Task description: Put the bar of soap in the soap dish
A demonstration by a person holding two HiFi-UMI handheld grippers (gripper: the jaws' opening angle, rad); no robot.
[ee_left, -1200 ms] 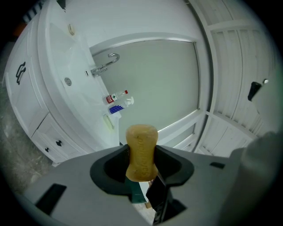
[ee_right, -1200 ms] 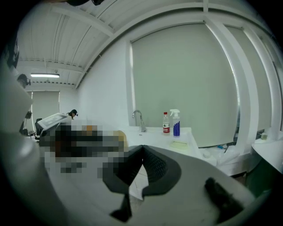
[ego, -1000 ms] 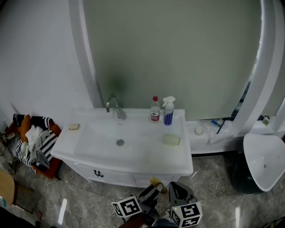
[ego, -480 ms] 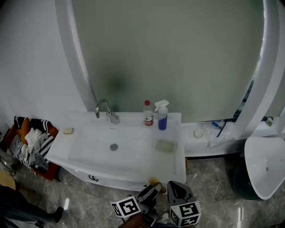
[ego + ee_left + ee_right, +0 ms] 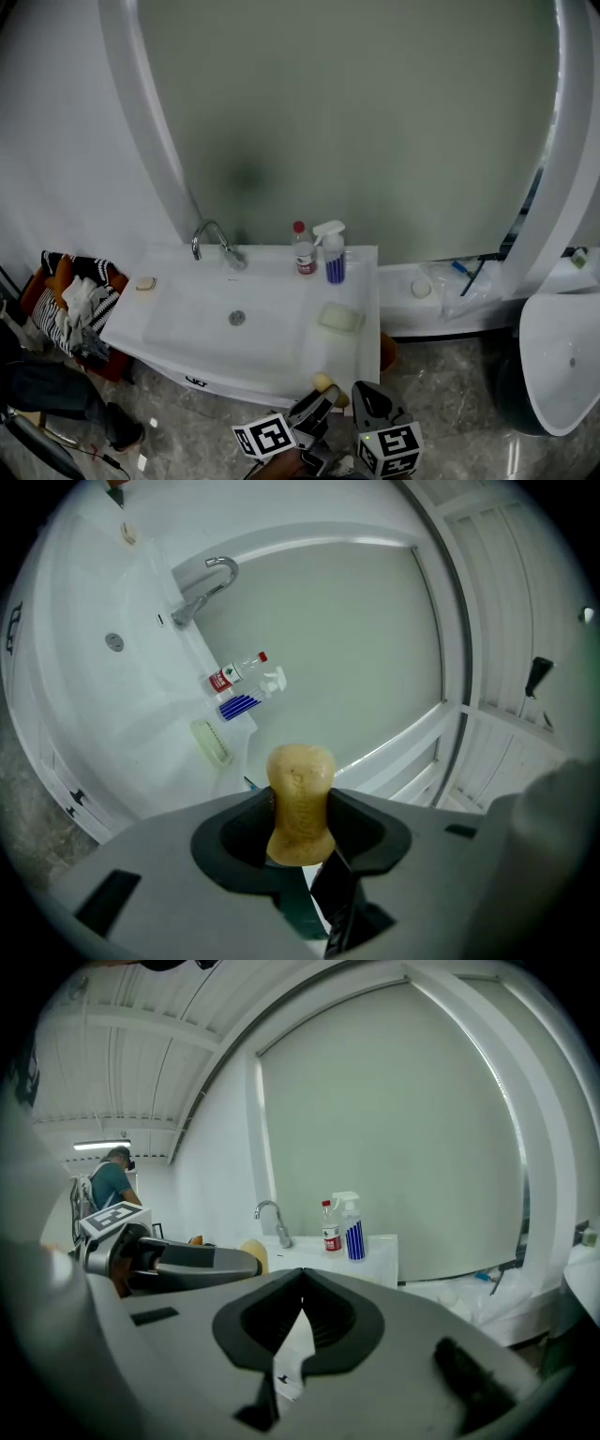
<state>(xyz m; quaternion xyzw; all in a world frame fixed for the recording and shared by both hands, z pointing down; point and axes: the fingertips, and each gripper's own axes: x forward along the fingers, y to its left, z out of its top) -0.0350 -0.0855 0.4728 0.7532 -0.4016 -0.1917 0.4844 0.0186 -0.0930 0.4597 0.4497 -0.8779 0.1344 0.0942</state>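
Left gripper [image 5: 300, 829] is mine, and its jaws are clamped on the bar of soap [image 5: 300, 785]. They pinch it across its middle, so the yellowish bar stands up past the tips. My right gripper [image 5: 300, 1312] is pressed together with nothing in it, parked just beside the left one. The soap dish [image 5: 339, 319], pale green, sits on the right side of the sink [image 5: 281, 367], in front of the spray bottle [image 5: 330, 253] and the red-capped bottle [image 5: 302, 248]. It is well apart from the soap, which hangs low, in front of the sink's front edge.

My worry is the grip. The bar looks waisted where the jaws bite, and soap is slick, so I think a harder squeeze or a jolt on the way up could shoot it out onto the floor or into the basin. If I come in too low, I may also knock the sink's edge or push the dish.

Compared with a second ago, the sink has slid left and lower in the head view and looks smaller and more turned. Both grippers have kept their place at the bottom edge. A person's dark legs now show at lower left.
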